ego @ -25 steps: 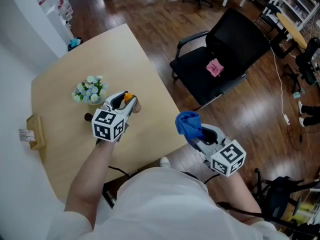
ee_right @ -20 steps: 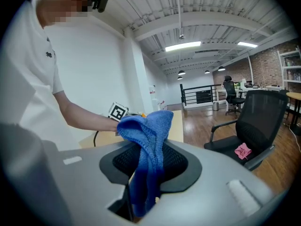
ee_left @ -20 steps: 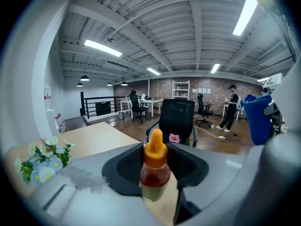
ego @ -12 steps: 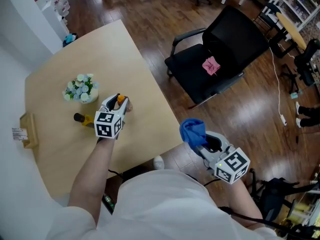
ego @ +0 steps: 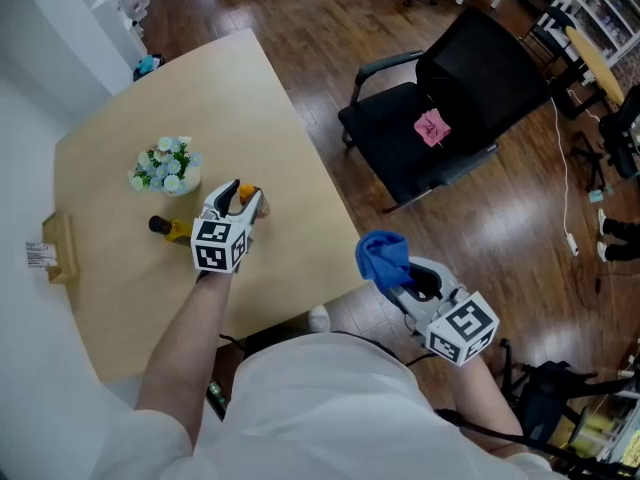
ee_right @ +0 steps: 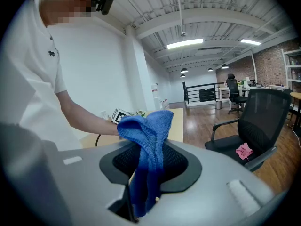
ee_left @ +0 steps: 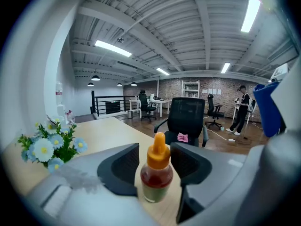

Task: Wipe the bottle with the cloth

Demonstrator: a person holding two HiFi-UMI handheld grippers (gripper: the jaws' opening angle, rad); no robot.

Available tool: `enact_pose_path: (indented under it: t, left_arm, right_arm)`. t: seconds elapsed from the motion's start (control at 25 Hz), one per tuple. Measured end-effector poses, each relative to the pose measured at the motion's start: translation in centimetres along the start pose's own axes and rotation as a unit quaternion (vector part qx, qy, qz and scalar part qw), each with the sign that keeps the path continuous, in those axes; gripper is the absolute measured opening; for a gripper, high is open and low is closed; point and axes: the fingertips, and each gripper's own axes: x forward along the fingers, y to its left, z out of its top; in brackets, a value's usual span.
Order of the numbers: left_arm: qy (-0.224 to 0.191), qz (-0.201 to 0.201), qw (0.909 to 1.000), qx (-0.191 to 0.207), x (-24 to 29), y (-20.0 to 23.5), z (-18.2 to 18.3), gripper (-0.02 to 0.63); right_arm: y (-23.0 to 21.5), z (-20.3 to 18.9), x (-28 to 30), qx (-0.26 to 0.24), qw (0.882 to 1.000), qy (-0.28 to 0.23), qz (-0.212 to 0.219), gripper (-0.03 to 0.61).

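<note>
Pale table (ego: 120, 168), open office. Dropper bottle (ee_left: 156, 175) stands upright on it between left gripper (ego: 243, 196) jaws, just opening, pads clear; likely light, tippy: grip its belly. Right gripper (ee_right: 150, 161) pinches soft blue cloth (ee_right: 148, 126)

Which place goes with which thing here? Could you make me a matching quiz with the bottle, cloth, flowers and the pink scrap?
Things:
1. bottle
2. cloth
3. flowers
4. pink scrap

Places:
A. on the chair seat
B. upright between the left gripper jaws
C. clamped in the right gripper
D. on the table, outside any jaws

Pairs: 1-B, 2-C, 3-D, 4-A.

The left gripper's jaws have just been opening, with the bottle standing between them.
</note>
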Motion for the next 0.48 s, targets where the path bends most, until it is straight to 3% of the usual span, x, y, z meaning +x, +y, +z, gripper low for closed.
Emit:
enact_pose_path:
  t: [0.28,0.48]
  left_arm:
    - [-0.016,0.021,0.9996,-0.010,-5.5,-0.7,0.5,0.236]
    - [0.027,0.015,0.9995,0.002,-12.0,-3.7,-2.9,0.222]
  right_arm:
    - [1.1,0.3,1.4,-0.006,1.000,-0.013,0.027,0.123]
    - [2.3,-0.1,3.1,-0.007,0.998,-0.015,0.057,0.124]
